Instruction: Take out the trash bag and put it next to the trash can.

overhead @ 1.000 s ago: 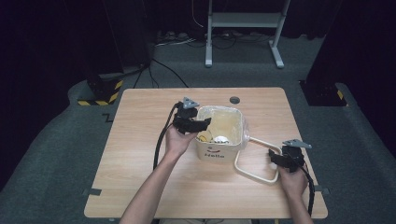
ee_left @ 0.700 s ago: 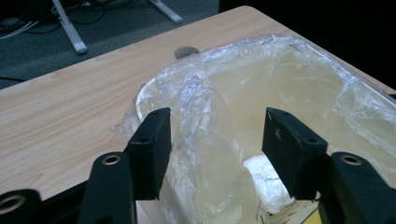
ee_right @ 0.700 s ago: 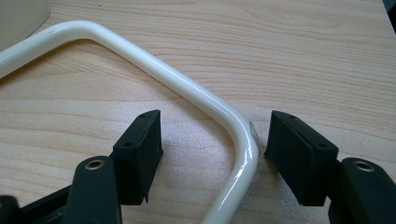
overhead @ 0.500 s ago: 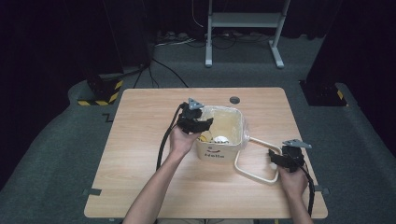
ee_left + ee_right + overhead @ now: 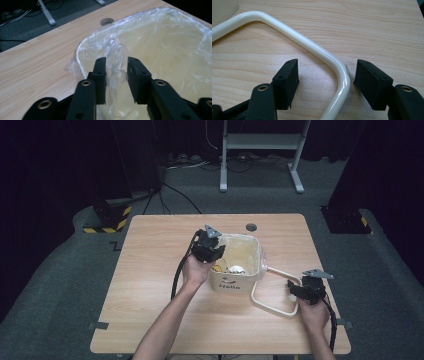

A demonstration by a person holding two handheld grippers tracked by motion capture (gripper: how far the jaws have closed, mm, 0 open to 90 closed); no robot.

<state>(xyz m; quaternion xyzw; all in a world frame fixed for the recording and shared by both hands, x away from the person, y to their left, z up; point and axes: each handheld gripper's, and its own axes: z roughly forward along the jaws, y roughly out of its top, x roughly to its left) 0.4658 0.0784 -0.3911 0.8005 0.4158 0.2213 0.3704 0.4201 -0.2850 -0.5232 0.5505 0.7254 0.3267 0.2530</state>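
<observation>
A cream bin [image 5: 235, 270] stands near the middle of the table [image 5: 150, 270], lined with a thin clear bag [image 5: 160, 42] whose edge folds out over the rim. The left gripper [image 5: 115, 75] sits at the bin's near-left rim, and its jaws have just been closing on a puckered fold of the bag that rises between them; in the left gripper view the plastic bunches against both jaws, but a narrow gap remains, so the pinch looks begun rather than firm. Gathering the liner at the rim reads as a way to lift it free of the bin. The right gripper [image 5: 325, 82] rests low on the table to the bin's right, jaws wide apart and astride a bend of the bin's cream handle [image 5: 312, 47], which lies flat on the wood; neither jaw touches it. Held there, it seems placed to clamp the handle and steady the bin while the bag is pulled. Inside the bin, a white rounded object [image 5: 236, 268] and something yellowish beside it are too small to identify. The left hand [image 5: 197, 270] covers the bin's near-left wall in the high view, the lettering on the front is only partly legible, and the bin's floor is hidden by crumpled plastic.
</observation>
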